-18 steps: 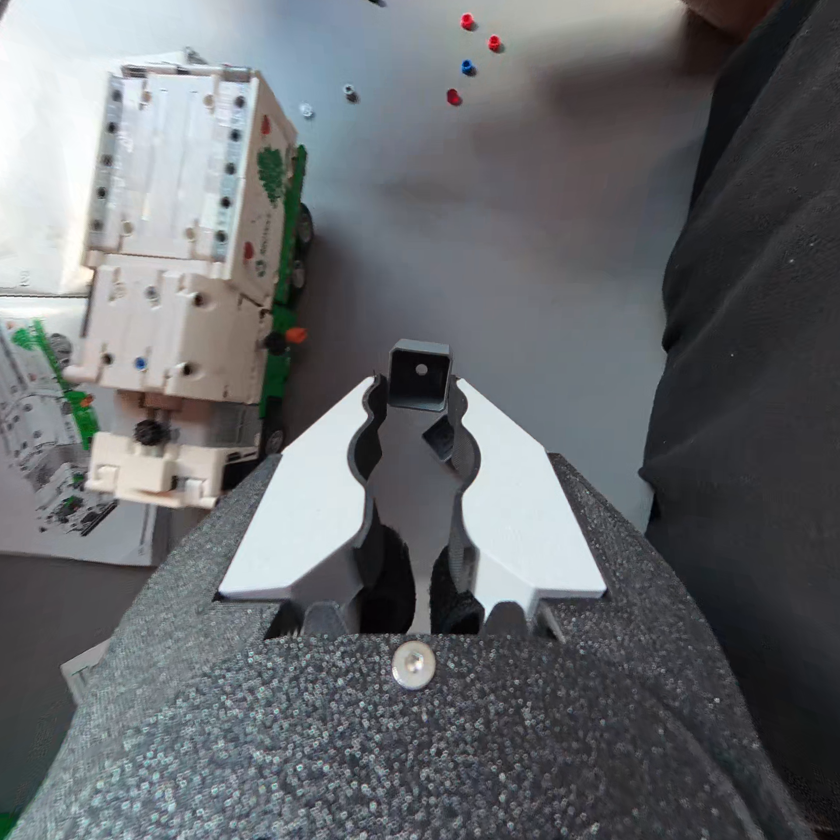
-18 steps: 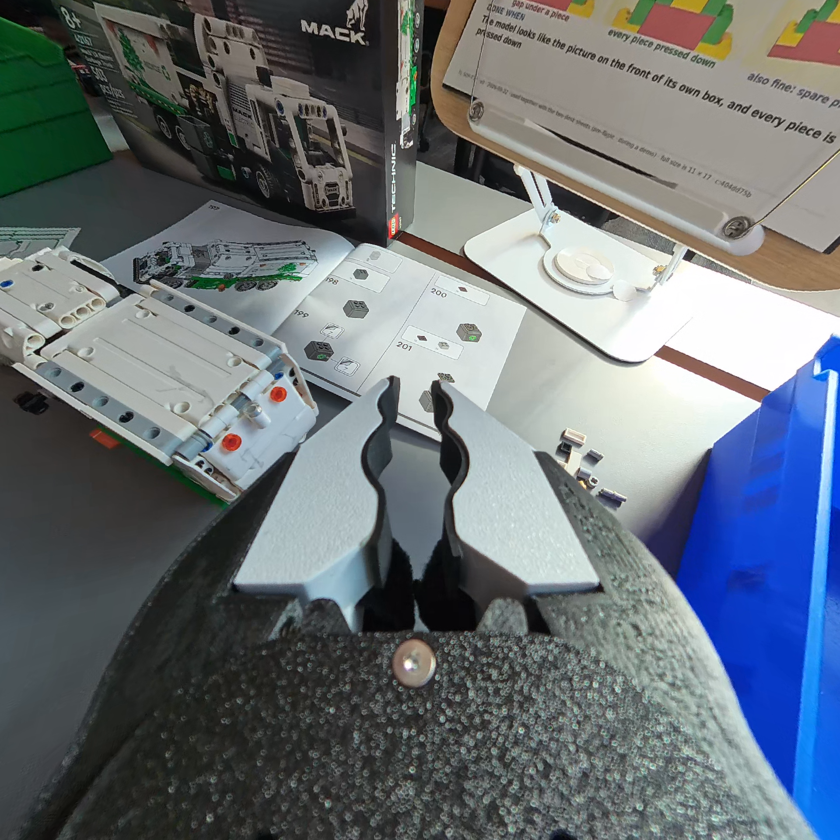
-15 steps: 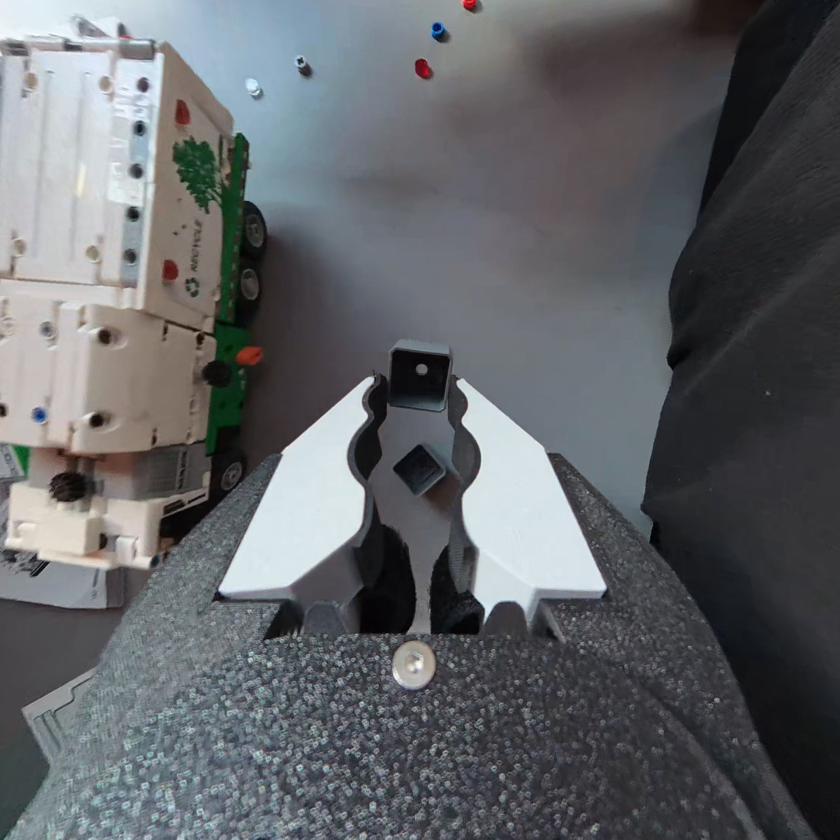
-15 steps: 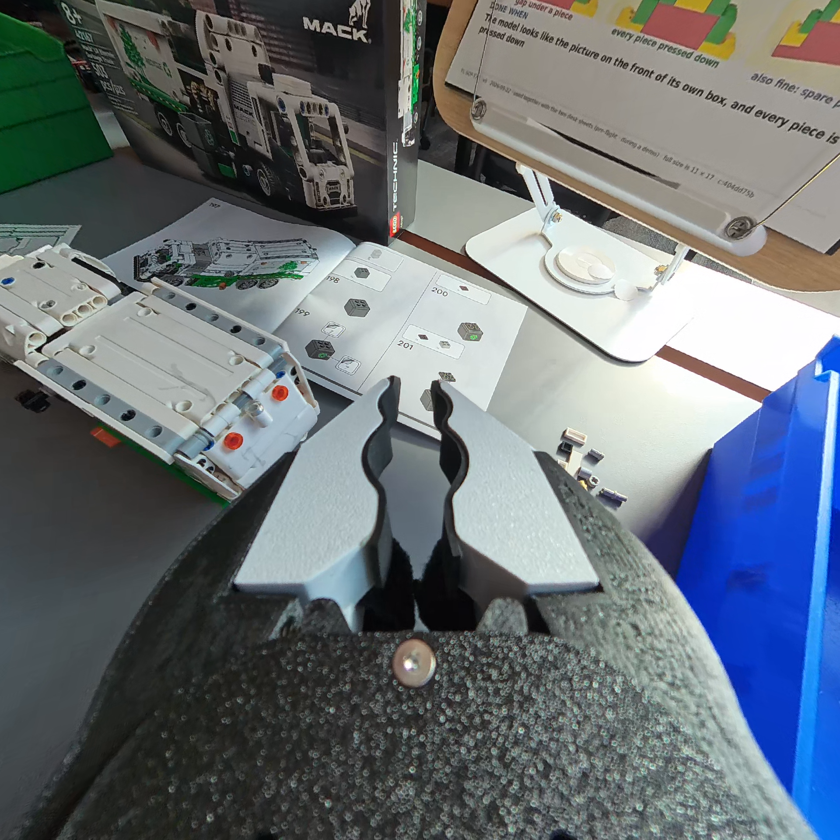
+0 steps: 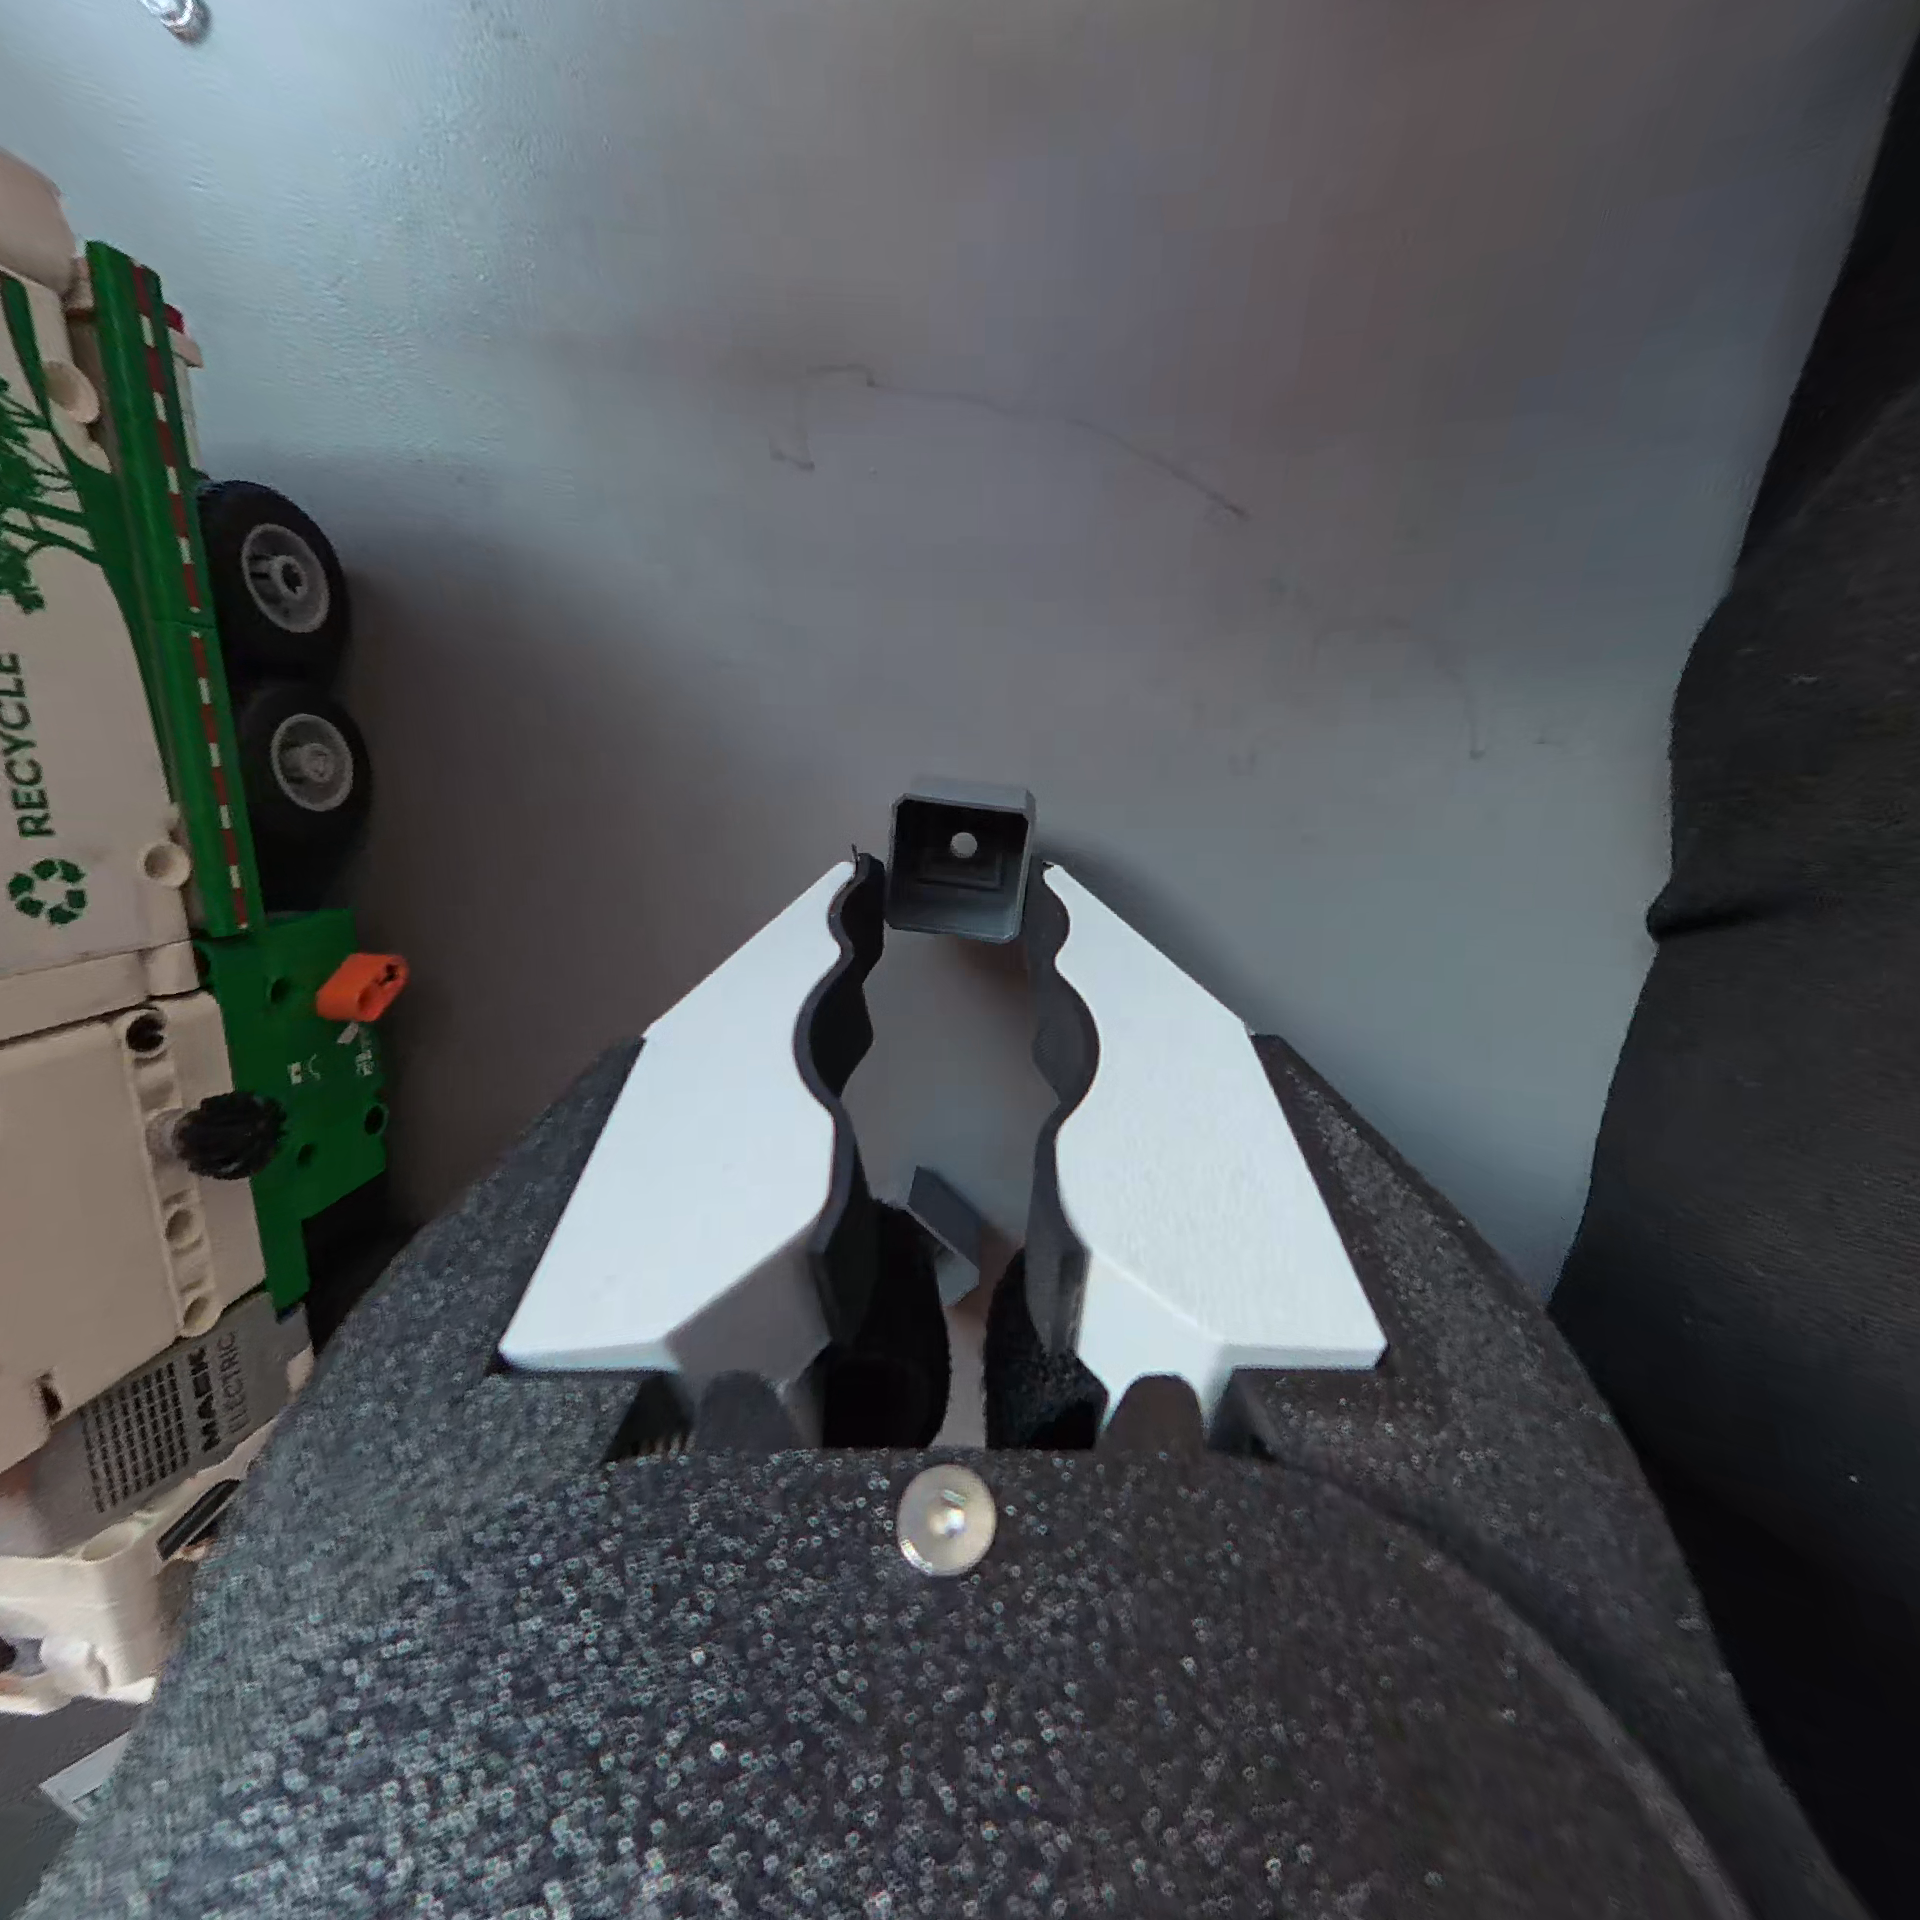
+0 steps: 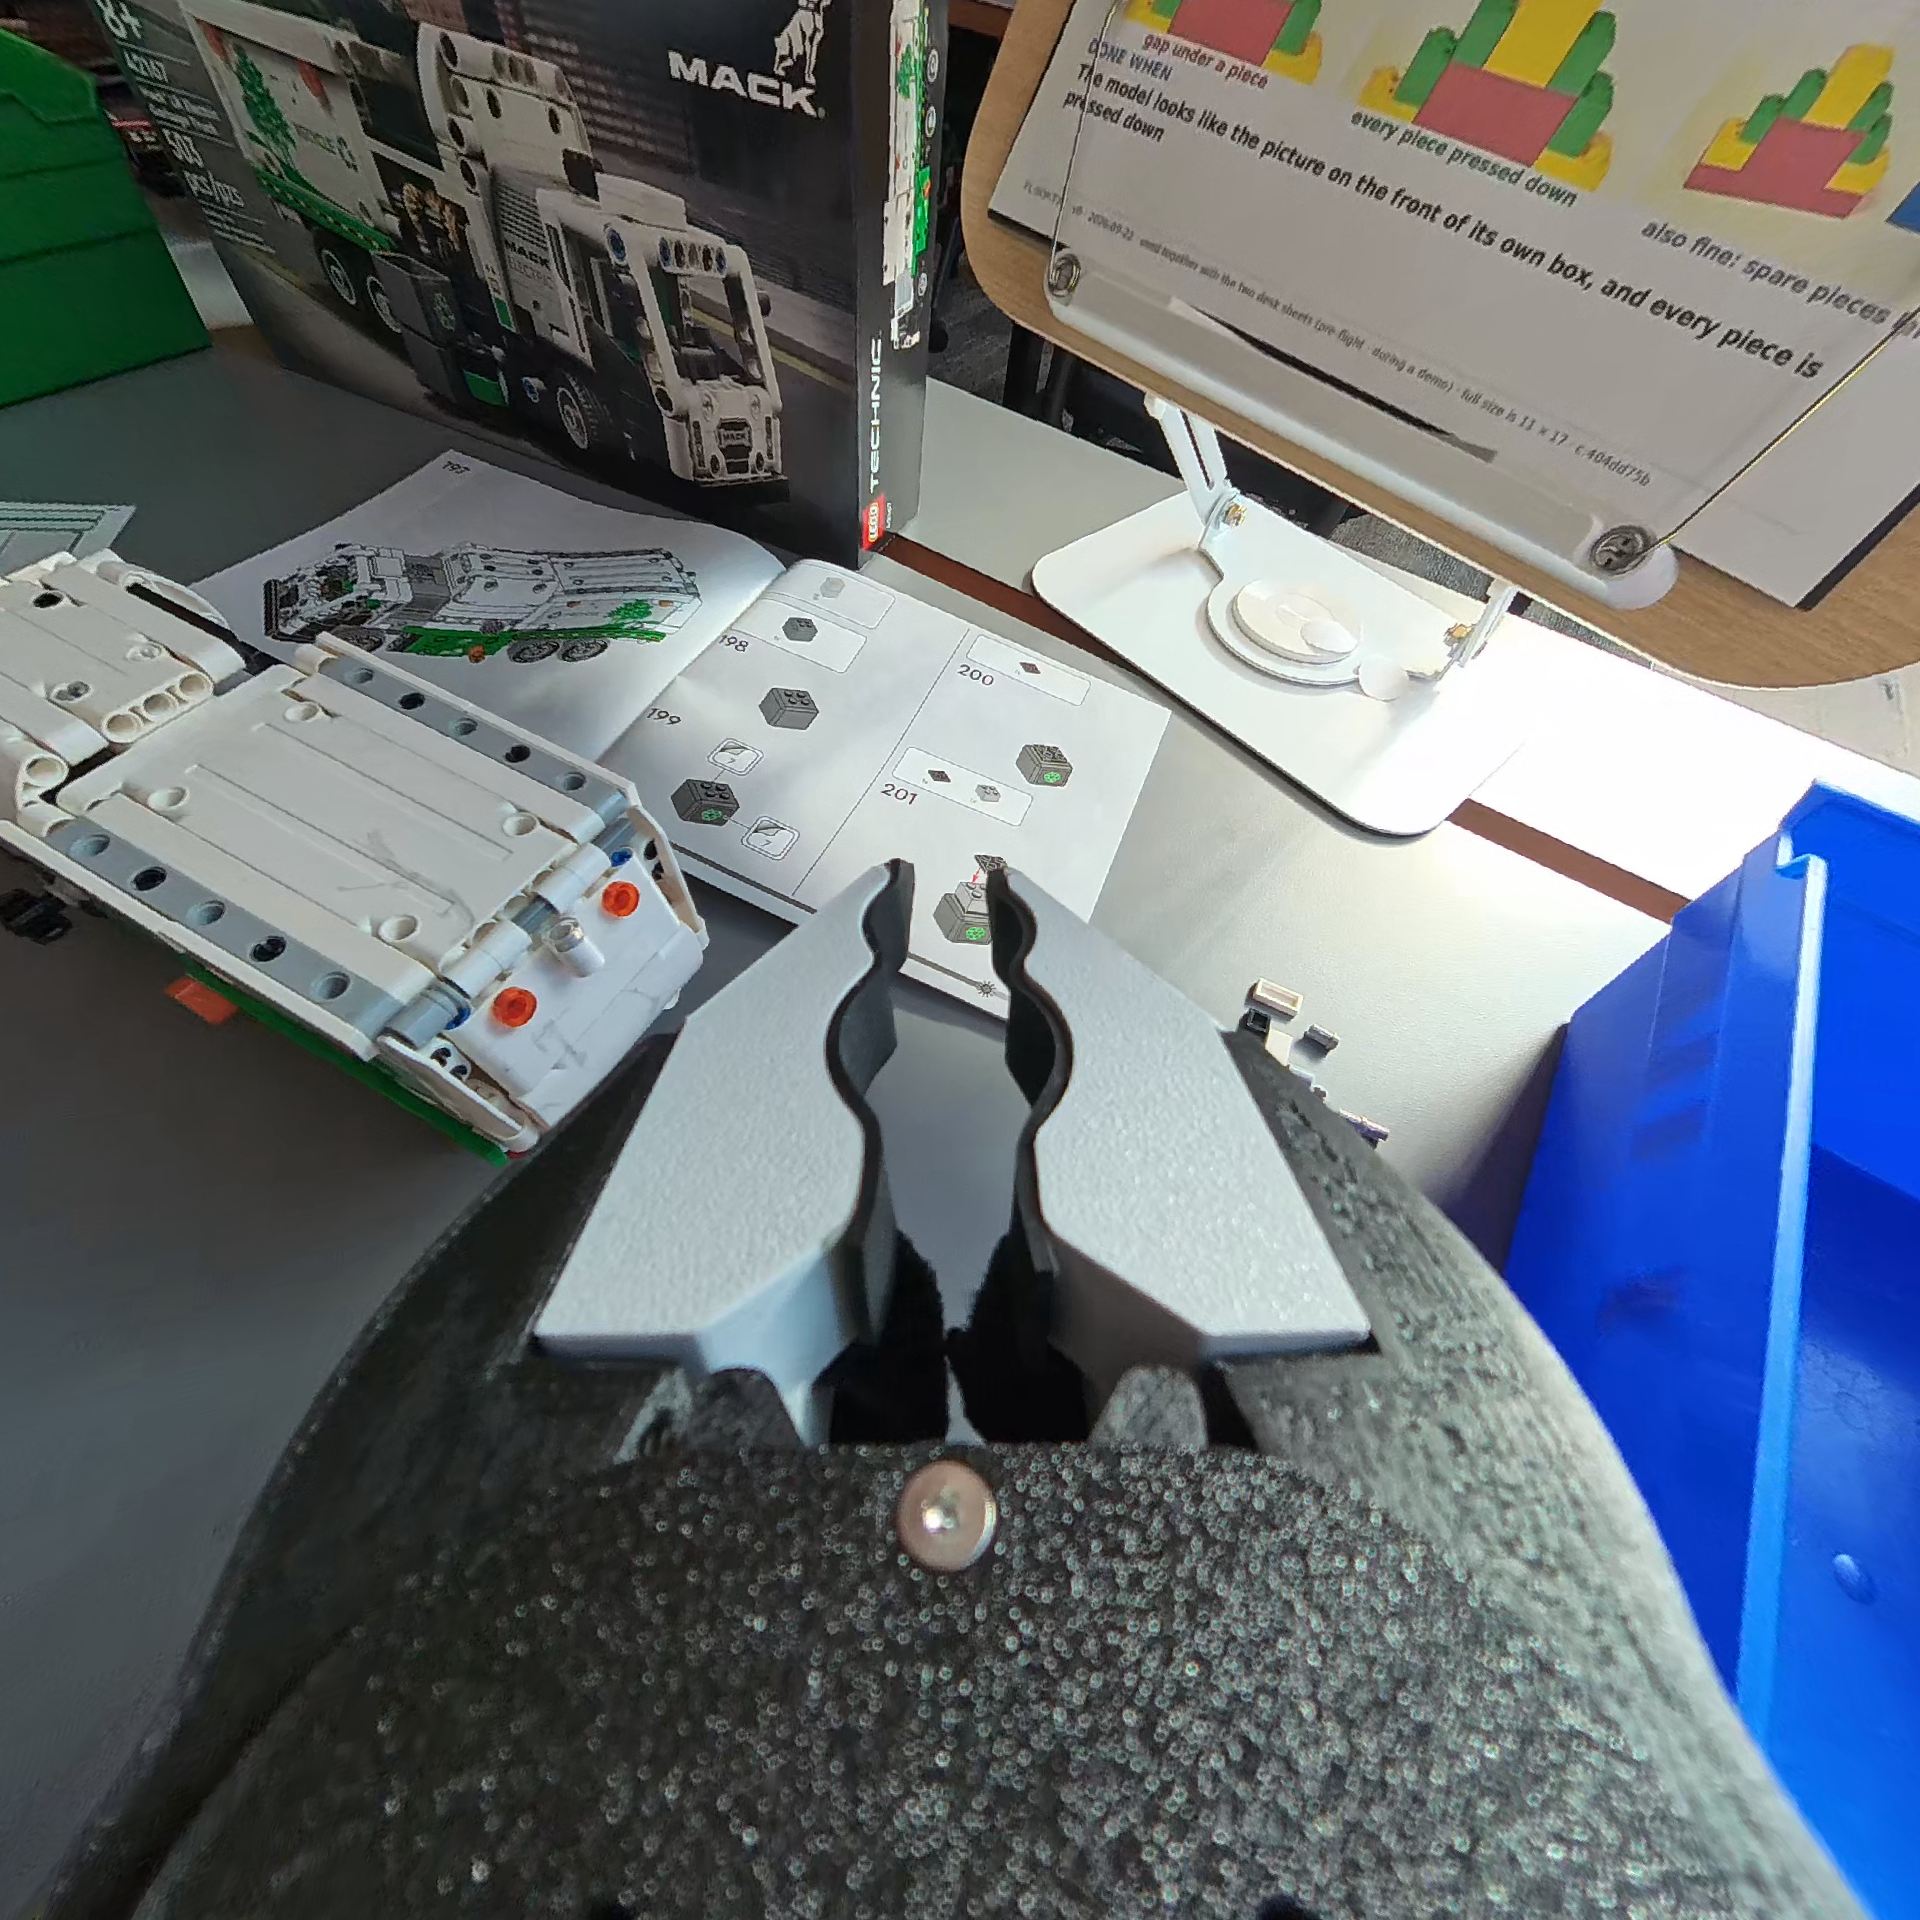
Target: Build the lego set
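Left tongs [image 5: 958, 883]: fingers clamped on a small grey hollow box piece [image 5: 961, 881] at their tips, its open face toward the camera. A second small grey piece [image 5: 940, 1231] lies lower in the gap between the fingers; its contact with them cannot be told. Below is the grey counter [image 5: 1039, 416]. White-and-green lego truck [image 5: 125, 831] at 9 o'clock, lying on the counter, two black wheels [image 5: 286, 665] toward the tongs. Dark cloth [image 5: 1797, 935] along 3 o'clock.

Right tongs [image 6: 948, 883]: fingers nearly together, a narrow gap at the tips, nothing between them. Same truck [image 6: 332, 862] at 10 o'clock. Open instruction booklet [image 6: 831, 727] at 12 o'clock, set box [image 6: 582, 239] upright behind it. White stand [image 6: 1278, 644] at 1 o'clock, blue bin [image 6: 1766, 1195] at 3 o'clock, a few small loose pieces [image 6: 1283, 1013] just beside the right finger.
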A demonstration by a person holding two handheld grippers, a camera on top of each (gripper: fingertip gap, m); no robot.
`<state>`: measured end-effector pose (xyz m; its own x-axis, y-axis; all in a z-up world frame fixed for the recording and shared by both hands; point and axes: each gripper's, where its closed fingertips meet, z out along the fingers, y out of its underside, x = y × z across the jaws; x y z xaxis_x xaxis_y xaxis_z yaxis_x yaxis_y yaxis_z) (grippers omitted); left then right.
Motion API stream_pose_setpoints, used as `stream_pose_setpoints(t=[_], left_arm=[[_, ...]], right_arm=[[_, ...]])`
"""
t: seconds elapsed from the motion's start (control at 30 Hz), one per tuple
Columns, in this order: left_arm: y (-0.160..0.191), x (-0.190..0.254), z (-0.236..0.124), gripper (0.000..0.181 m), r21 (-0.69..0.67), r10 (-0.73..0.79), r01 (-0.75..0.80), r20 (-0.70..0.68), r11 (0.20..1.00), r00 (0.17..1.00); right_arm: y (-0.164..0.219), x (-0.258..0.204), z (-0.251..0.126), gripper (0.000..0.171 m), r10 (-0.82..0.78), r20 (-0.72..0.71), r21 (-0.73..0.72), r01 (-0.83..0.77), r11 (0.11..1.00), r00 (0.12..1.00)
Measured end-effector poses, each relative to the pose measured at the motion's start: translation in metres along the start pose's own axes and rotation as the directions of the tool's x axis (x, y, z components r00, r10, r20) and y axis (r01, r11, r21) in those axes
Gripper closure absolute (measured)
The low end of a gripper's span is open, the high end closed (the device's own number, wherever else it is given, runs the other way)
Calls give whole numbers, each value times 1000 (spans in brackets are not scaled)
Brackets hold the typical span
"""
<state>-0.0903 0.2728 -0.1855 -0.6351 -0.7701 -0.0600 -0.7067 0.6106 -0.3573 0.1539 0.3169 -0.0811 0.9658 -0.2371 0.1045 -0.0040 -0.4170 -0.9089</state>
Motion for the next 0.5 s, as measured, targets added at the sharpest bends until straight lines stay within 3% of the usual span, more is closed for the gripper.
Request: stream_pose_setpoints(t=[0.5], left_arm=[[-7, -12, 14, 156, 17, -42, 42, 9, 999, 999]], right_arm=[[40, -8, 16, 144, 69, 76, -211, -51, 976, 995]])
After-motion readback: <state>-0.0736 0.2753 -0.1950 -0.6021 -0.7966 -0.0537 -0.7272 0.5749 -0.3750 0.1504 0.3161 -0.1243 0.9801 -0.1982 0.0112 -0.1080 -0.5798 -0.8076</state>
